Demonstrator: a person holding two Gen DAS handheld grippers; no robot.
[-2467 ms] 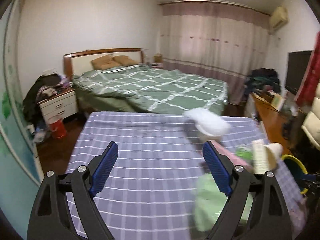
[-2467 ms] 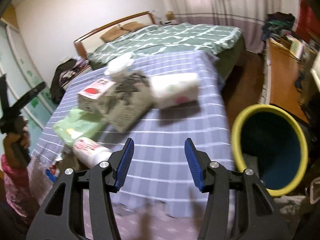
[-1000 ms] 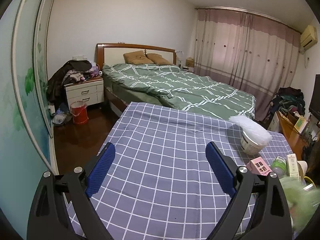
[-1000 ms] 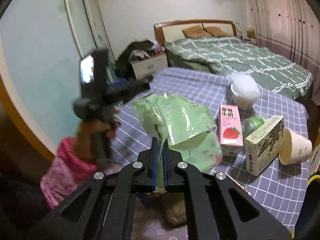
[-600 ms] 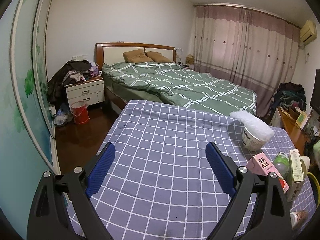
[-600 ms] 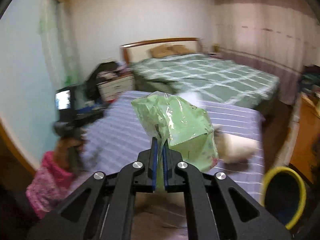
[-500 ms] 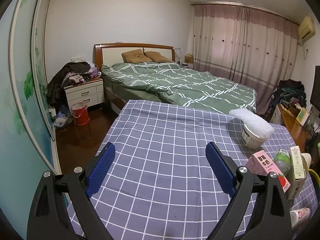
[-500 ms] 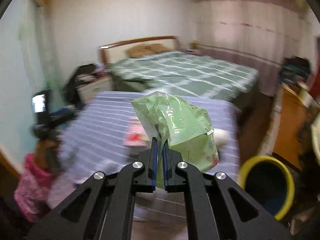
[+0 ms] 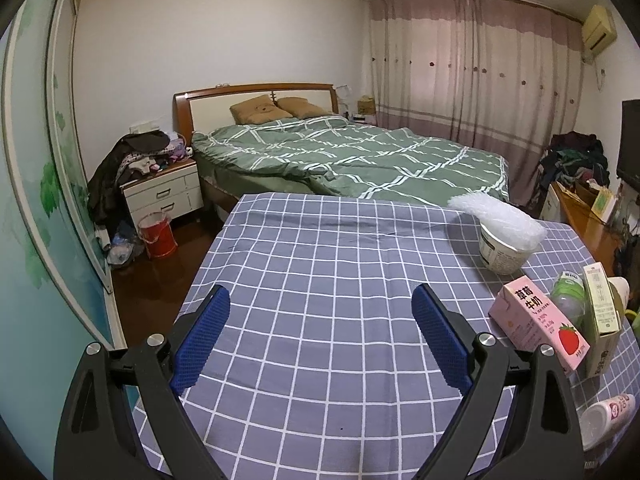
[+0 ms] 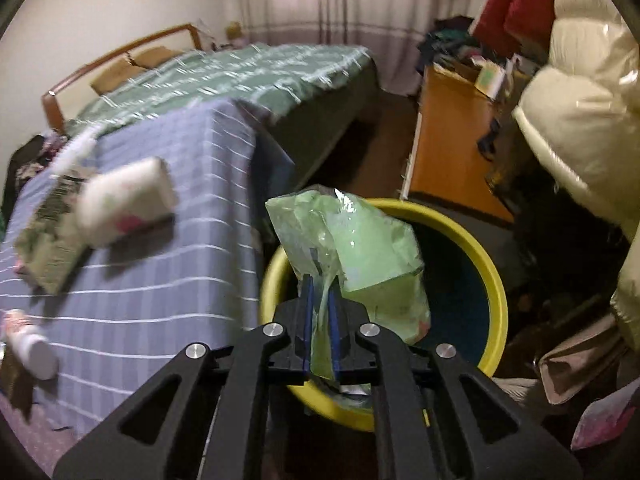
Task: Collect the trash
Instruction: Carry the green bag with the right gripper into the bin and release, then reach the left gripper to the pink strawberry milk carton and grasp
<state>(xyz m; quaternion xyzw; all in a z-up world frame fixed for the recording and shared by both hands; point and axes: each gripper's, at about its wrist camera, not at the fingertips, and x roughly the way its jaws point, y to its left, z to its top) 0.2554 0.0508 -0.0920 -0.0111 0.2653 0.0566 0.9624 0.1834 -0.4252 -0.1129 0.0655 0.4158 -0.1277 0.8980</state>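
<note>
Right gripper [image 10: 320, 320]: your jaws are clamped tight on a crumpled green plastic bag [image 10: 356, 256], pinching it at its lower neck. That bag hangs over the mouth of the yellow-rimmed bin [image 10: 494, 280], which stands on the floor just beside the table's right edge. The view is motion-blurred, so whether the bag is squarely over the opening or nearer the bin's table-side rim is hard to call.

Left gripper [image 9: 320, 340]: your fingers are spread wide with nothing between them, poised above the near-left part of the checked tablecloth [image 9: 320, 272]. Nothing lies under them there.

Progress, as a judgement: the first piece is one release away from being binned, assuming the bag clears the rim. Something pale shows at the bin's near rim under the gripper, too hidden to name.

Left on the table, all along its right edge:
- white tub [image 9: 502, 254] with a bubble-wrap sheet [image 9: 500, 218] across its top, toward the far-right corner
- pink strawberry milk carton [image 9: 538, 326], lying tilted
- green-capped bottle [image 9: 568, 290] behind the carton
- olive carton [image 9: 600, 320], upright, touching the milk carton's side
- paper cup [image 9: 618, 288], on its side at the very edge
- small white bottle [image 9: 604, 420], lying down near the near-right corner

Most of the task is ahead of you.
</note>
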